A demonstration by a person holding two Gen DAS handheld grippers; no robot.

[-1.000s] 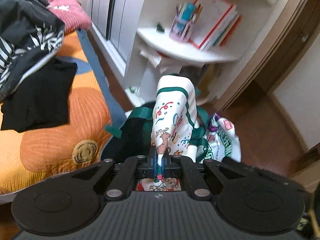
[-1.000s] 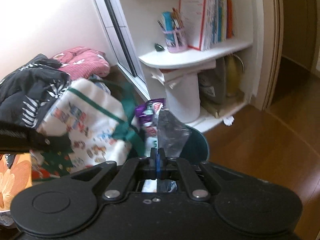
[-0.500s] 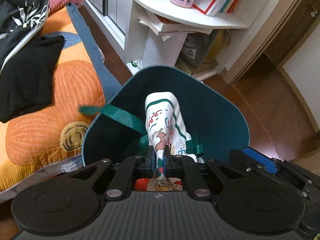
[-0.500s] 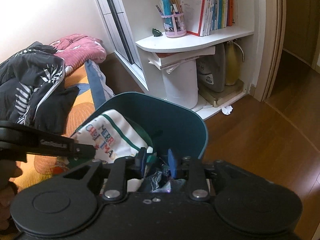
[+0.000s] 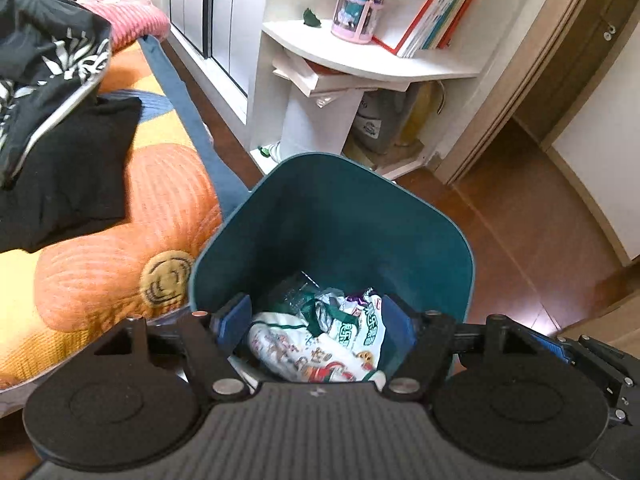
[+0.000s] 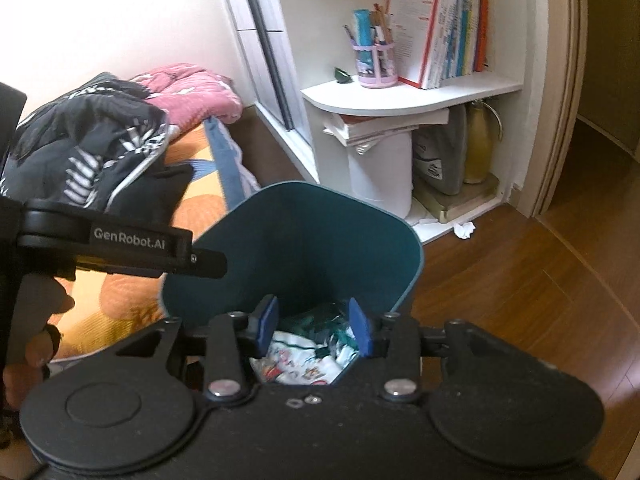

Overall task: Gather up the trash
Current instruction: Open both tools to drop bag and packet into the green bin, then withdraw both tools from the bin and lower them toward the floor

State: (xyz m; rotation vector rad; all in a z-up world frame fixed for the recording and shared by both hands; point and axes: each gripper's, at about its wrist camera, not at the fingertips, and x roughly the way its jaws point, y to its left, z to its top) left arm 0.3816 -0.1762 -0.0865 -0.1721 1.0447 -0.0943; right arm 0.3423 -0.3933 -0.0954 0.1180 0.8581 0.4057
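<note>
Left gripper (image 5: 316, 320) and right gripper (image 6: 314, 326): fingers spread, empty, above teal bin (image 5: 344, 216). Printed bag (image 5: 304, 354) inside, at 6 o'clock.

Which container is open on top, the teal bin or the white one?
The teal bin, right under both open grippers, is open with trash inside. The white bin under the shelf has papers stacked over its top.
</note>
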